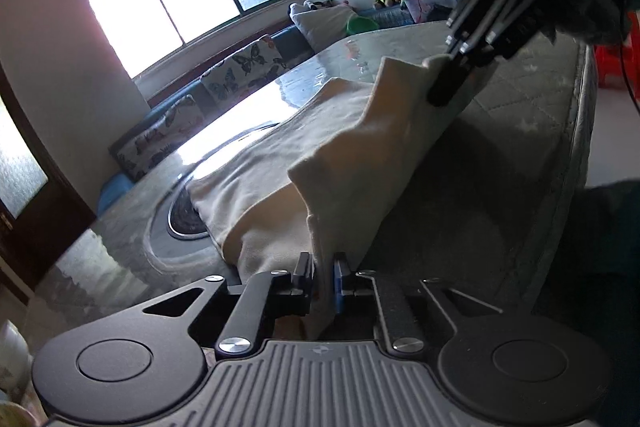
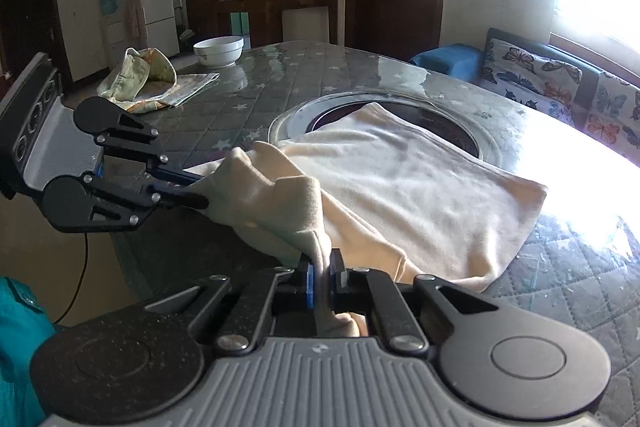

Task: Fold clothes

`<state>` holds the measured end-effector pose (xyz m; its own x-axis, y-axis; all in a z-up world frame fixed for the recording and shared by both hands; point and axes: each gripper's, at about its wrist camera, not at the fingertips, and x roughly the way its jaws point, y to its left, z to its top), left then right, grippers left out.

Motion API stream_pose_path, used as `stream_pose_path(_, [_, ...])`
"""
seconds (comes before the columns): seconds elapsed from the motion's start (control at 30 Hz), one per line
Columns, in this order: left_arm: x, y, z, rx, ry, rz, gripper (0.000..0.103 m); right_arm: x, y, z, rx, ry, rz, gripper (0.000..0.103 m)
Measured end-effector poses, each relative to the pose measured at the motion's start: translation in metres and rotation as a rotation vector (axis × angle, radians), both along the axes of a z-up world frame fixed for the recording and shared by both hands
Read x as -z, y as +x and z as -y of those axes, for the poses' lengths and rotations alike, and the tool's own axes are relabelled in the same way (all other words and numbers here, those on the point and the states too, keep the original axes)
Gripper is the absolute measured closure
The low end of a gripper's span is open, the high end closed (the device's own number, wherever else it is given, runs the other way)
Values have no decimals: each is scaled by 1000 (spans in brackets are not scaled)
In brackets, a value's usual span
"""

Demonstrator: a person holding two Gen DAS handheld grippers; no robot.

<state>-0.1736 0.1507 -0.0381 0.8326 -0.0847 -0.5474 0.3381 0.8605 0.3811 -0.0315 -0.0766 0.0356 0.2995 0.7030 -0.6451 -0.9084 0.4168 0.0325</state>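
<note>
Cream soft-knit garment (image 2: pixel 400 187) spread on quilted grey table (image 2: pixel 560 287), near edge lifted, pinched shut in left gripper (image 1: pixel 324 267) and right gripper (image 2: pixel 325 267); light, limp, best gripped at corners.

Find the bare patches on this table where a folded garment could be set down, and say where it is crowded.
Bare quilted table lies between the white bowl and the round inset ring, and right of the cream garment toward the near edge. Crowded: the near-left edge, where both grippers, left and right, pinch the garment, and the far-left corner with the patterned cloth.
</note>
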Motion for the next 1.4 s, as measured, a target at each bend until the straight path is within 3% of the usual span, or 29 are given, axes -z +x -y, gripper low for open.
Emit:
stream_pose_path(0.43, [-58, -55, 10, 15, -200, -6, 98, -26, -34, 38, -16, 44, -39, 99])
stream_pose_path(0.6, [-78, -64, 21, 39, -187, 11, 98, -46, -51, 54, -24, 50, -42, 99])
stream_pose_path(0.77, [-84, -24, 12, 20, -165, 40, 98, -55, -23, 48, 24, 82, -24, 99])
stream_pose_path(1.0, [-78, 62, -8, -24, -135, 52, 98, -61, 52, 16, 73, 64, 4, 99])
stream_pose_path(1.2, [-43, 139, -31, -140, -177, 0, 96, -30, 101, -9, 158, 29, -1, 97])
stream_pose_path(1.27, [-29, 154, -37, -198, -193, -17, 93, -18, 109, -12, 194, 24, -11, 96])
stream_pose_path(1.4, [-17, 164, -48, -298, -211, -33, 84, 8, 125, -18, 268, 13, -29, 85])
